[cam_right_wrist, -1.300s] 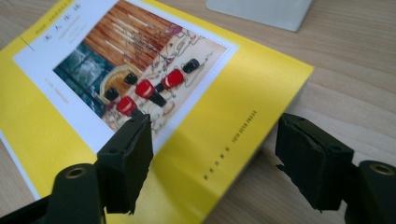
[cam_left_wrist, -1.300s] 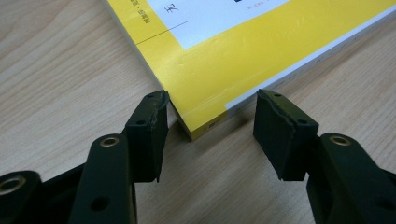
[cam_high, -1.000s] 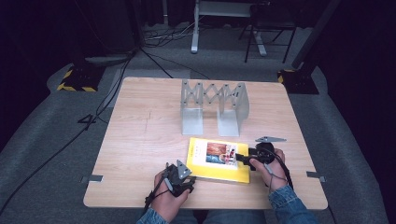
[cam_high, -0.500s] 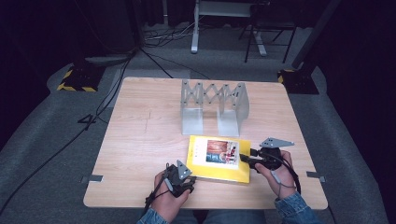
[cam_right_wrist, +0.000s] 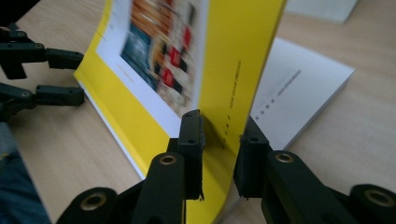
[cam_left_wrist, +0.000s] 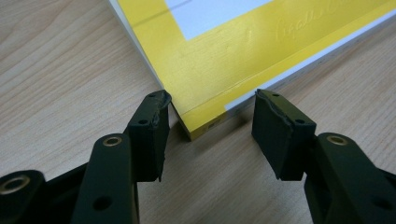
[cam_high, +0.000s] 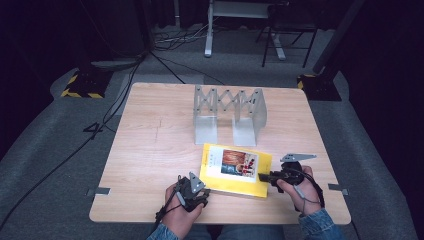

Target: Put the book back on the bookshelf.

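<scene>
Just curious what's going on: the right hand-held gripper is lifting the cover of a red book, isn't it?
Not red: the book is yellow, as the high view shows. The right hand-held gripper has just been closing its jaws on the raised cover, which stands between them.

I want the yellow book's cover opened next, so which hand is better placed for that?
Right. The right hand-held gripper has just been closing on the lifted cover of the yellow book, its jaws on either side. The left hand-held gripper sits open at the book's near corner, gripping nothing.
</scene>
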`<state>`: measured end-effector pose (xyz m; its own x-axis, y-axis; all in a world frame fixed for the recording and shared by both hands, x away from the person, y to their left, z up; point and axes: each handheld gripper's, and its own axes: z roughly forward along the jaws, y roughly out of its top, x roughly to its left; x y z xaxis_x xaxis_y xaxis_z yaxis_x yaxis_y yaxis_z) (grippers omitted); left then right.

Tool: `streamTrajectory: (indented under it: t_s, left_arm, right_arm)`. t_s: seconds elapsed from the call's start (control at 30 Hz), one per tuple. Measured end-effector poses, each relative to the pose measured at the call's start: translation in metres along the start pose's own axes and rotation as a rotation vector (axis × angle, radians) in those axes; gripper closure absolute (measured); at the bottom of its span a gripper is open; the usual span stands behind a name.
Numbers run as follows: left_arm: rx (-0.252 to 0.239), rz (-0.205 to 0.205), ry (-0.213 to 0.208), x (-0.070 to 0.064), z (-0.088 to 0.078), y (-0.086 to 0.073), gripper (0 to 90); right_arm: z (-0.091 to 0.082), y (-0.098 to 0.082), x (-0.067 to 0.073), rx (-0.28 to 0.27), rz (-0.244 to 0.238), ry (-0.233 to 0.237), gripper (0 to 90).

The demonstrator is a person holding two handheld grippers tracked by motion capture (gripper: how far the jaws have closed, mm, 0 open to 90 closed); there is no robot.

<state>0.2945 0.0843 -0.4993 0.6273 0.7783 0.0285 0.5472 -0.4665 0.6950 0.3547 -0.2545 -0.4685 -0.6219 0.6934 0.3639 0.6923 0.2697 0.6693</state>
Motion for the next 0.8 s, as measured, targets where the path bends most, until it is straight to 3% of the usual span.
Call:
streamTrajectory:
  t_s: [0.07, 0.13, 0.2, 0.23, 0.3, 0.37, 0.43, 0.5, 0.63, 0.7, 0.73, 0.8]
  left_arm:
    - [-0.001, -0.003, -0.001, 0.000, 0.001, 0.000, 46.6]
    - [0.003, -0.009, -0.003, -0.001, 0.001, 0.001, 46.3]
    - [0.002, -0.003, -0.001, -0.001, 0.001, 0.001, 46.3]
    - [0.000, -0.006, -0.002, 0.000, 0.001, 0.001, 46.1]
    - [-0.005, -0.007, -0.003, 0.000, 0.001, 0.000, 44.2]
    - [0.000, -0.014, 0.001, 0.000, 0.001, -0.001, 34.5]
    - [-0.002, -0.023, 0.012, -0.001, 0.000, -0.002, 31.7]
    - [-0.026, -0.052, 0.011, 0.001, -0.006, -0.004, 26.4]
    - [-0.053, -0.093, 0.001, 0.004, -0.012, -0.005, 26.4]
    - [-0.063, -0.132, -0.033, 0.005, -0.013, -0.006, 26.9]
    - [-0.063, -0.132, -0.033, 0.005, -0.013, -0.006, 27.2]
    - [-0.087, -0.187, -0.098, 0.004, -0.015, -0.004, 28.0]
  right_arm:
    - [-0.003, -0.003, 0.000, -0.020, 0.002, 0.024, 76.2]
    - [-0.003, 0.002, 0.010, -0.058, -0.059, 0.043, 81.9]
    - [-0.001, 0.005, 0.014, -0.051, -0.078, 0.044, 83.8]
    - [0.002, 0.010, 0.020, -0.027, -0.120, 0.003, 88.9]
    - [0.002, 0.011, 0.022, -0.025, -0.122, 0.000, 89.4]
    - [-0.005, 0.014, 0.030, -0.057, -0.152, -0.004, 89.9]
    - [-0.008, 0.016, 0.033, -0.069, -0.168, -0.007, 89.9]
    - [-0.017, 0.022, 0.046, -0.114, -0.204, -0.023, 90.0]
    - [-0.024, 0.030, 0.058, -0.166, -0.229, -0.017, 90.0]
    - [-0.031, 0.037, 0.068, -0.207, -0.254, -0.005, 90.0]
    - [-0.031, 0.037, 0.068, -0.207, -0.254, -0.005, 90.0]
    - [-0.034, 0.041, 0.073, -0.226, -0.256, 0.013, 90.0]
